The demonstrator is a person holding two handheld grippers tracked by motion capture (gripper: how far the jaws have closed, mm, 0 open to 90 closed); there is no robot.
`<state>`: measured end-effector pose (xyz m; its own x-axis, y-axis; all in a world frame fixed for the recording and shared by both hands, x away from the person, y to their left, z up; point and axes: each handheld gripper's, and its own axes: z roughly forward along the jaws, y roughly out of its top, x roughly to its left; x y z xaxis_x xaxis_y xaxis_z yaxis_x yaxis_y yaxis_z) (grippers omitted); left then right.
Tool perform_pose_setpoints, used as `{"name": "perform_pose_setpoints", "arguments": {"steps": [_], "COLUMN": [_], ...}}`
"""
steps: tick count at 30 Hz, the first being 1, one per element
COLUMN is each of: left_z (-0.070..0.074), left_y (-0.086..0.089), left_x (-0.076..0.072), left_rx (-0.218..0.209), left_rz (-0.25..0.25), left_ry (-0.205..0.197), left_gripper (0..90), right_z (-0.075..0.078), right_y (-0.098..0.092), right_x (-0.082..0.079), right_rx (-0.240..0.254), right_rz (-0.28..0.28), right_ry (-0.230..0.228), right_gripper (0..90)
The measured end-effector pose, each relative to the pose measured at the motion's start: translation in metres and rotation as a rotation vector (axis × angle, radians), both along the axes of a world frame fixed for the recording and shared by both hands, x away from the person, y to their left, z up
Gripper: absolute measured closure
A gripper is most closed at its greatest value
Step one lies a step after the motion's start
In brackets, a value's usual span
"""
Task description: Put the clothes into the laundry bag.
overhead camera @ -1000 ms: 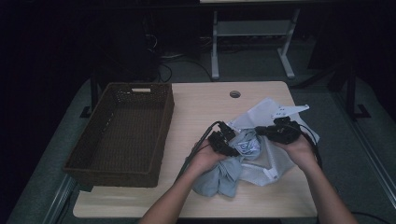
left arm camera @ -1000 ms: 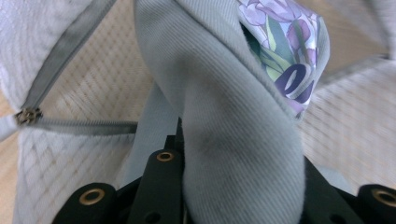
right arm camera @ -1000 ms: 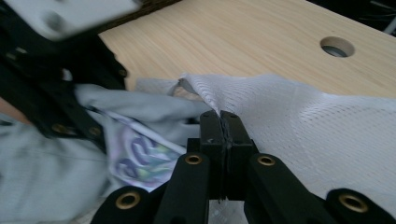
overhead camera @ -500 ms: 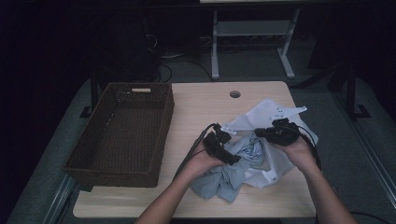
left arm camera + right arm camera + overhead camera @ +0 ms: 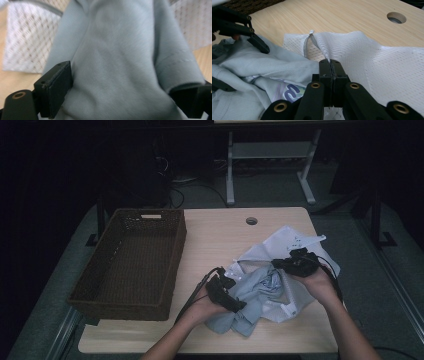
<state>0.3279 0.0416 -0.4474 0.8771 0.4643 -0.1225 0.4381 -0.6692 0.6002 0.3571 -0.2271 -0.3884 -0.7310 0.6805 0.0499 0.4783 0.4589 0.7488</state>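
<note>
1. A light blue shirt (image 5: pixel 252 300) lies bunched up on the bench (image 5: pixel 220 232), near the front edge. Its top end goes into the mouth of a white mesh bag (image 5: pixel 295 245).
2. The bag sits at about 2 o'clock from the shirt. A brown basket (image 5: pixel 132 260) stands well apart at 9 o'clock.
3. The right tongs (image 5: pixel 331 65) are pinched tight on the rim of the bag. They lift it so the mouth stays open.
4. The left tongs (image 5: pixel 235 304) are wide open. They have just been opening. A fat fold of shirt (image 5: pixel 120 62) lies between the jaws. The left pad (image 5: pixel 59 87) rests against the cloth but does not squeeze it.
5. The shirt looks soft, light and floppy. It will sag and fold when lifted. It will not break and I think it will not slip much.
6. A good spot to grab is a thick bunch of cloth near the middle. A thin edge would just trail behind.
7. The bag is thin, soft and light too. Its rim by the cord (image 5: pixel 308 42) is the best place to hold, since that keeps the mouth open.
8. The shirt may catch on the bag rim when pushed in.
</note>
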Motion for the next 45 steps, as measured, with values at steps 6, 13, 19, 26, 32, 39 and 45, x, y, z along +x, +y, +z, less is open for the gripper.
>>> {"name": "perform_pose_setpoints", "arguments": {"steps": [6, 13, 19, 26, 32, 39, 45], "left_z": [-0.009, -0.007, -0.005, 0.009, 0.021, 0.026, 0.023], "left_y": [-0.002, 0.001, 0.003, 0.007, 0.004, -0.012, -0.026], "left_x": [0.000, -0.001, 0.000, 0.001, 0.004, 0.016, 0.024], "left_rx": [0.018, 0.028, 0.026, -0.050, -0.102, -0.134, -0.137], "left_rz": [-0.015, -0.029, -0.033, -0.013, 0.022, 0.092, 0.117], "left_ry": [0.005, -0.020, 0.000, 0.032, 0.023, 0.016, 0.012], "left_gripper": [19.4, 50.8, 64.5, 66.9, 67.0, 67.0, 66.8], "right_z": [-0.001, -0.001, -0.001, -0.002, 0.003, 0.011, 0.014], "right_y": [-0.001, -0.002, -0.001, 0.000, 0.000, 0.007, 0.013], "right_x": [0.000, 0.000, 0.000, 0.000, -0.002, -0.006, -0.009], "right_rx": [-0.001, 0.000, -0.003, -0.001, 0.011, 0.033, 0.039], "right_rz": [-0.001, -0.005, -0.003, 0.002, -0.005, 0.026, 0.047], "right_ry": [0.003, 0.003, 0.003, 0.007, -0.009, -0.029, -0.034], "right_gripper": [88.8, 88.8, 88.8, 88.8, 88.8, 88.8, 88.8]}}
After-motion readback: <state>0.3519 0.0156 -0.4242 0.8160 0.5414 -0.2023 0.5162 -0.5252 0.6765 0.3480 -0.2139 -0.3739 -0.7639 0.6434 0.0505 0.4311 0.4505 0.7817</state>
